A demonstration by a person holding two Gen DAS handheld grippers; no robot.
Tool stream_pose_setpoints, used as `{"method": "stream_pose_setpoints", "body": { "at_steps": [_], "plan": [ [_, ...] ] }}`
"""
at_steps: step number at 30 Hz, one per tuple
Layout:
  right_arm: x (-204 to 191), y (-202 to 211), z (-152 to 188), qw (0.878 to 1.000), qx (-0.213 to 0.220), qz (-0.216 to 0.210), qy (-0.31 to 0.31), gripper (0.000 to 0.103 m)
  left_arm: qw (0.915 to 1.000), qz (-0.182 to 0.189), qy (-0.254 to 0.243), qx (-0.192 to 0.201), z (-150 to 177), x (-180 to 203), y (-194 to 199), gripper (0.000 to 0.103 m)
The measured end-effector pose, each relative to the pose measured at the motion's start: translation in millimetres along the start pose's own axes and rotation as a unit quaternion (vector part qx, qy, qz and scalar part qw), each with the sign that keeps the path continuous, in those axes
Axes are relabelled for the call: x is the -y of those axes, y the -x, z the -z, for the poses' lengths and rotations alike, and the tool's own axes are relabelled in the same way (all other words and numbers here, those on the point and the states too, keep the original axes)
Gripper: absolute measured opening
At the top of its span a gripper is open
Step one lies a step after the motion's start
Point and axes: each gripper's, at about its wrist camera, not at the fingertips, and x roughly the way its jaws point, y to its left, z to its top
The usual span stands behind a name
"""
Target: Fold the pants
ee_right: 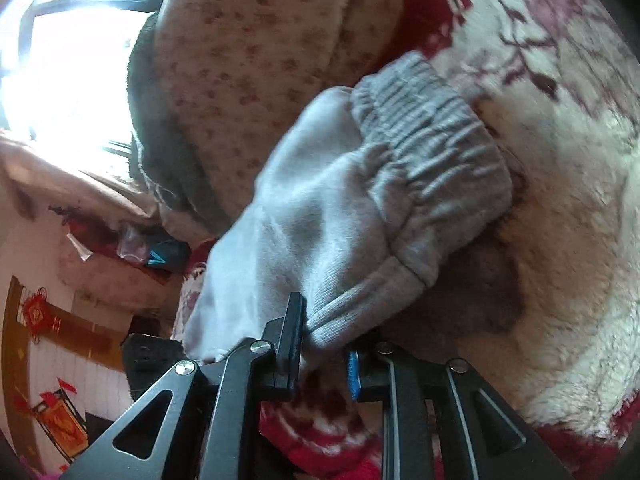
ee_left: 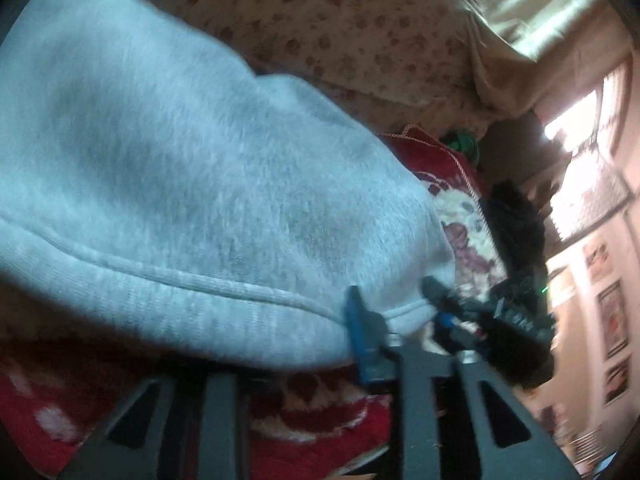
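Grey sweatpants [ee_left: 168,168] lie bunched on a red floral blanket [ee_left: 312,420], beside a beige spotted quilt [ee_left: 360,20]. Left claw [ee_left: 394,304] stands partly apart, its blue-padded finger [ee_left: 358,320] and dark finger straddling the ribbed cuff [ee_left: 404,314]; whether the pads press it I cannot tell. Right claw [ee_right: 324,344] is narrow, pinching another ribbed hem [ee_right: 340,316] between its pads, near the gathered waistband [ee_right: 432,144].
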Motion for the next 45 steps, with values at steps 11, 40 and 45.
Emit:
{"method": "stream_pose_setpoints", "body": {
  "at_steps": [11, 40, 45],
  "plan": [
    [-82.4, 51.3, -17.8, 0.984, 0.081, 0.090, 0.130, 0.070, 0.9899, -0.073, -0.101, 0.067, -2.9, 3.2, 81.5, 0.076],
    [-115.8, -205.9, -96.0, 0.962, -0.019, 0.201, 0.184, 0.071, 0.9467, -0.298, 0.013, 0.121, -187.6, -257.1, 112.5, 0.081],
    [-143.0, -192.0, -83.8, 0.964, -0.008, 0.193, 0.185, 0.075, 0.9342, -0.326, -0.002, 0.145, -172.2, -244.8, 143.5, 0.081]
  ]
}}
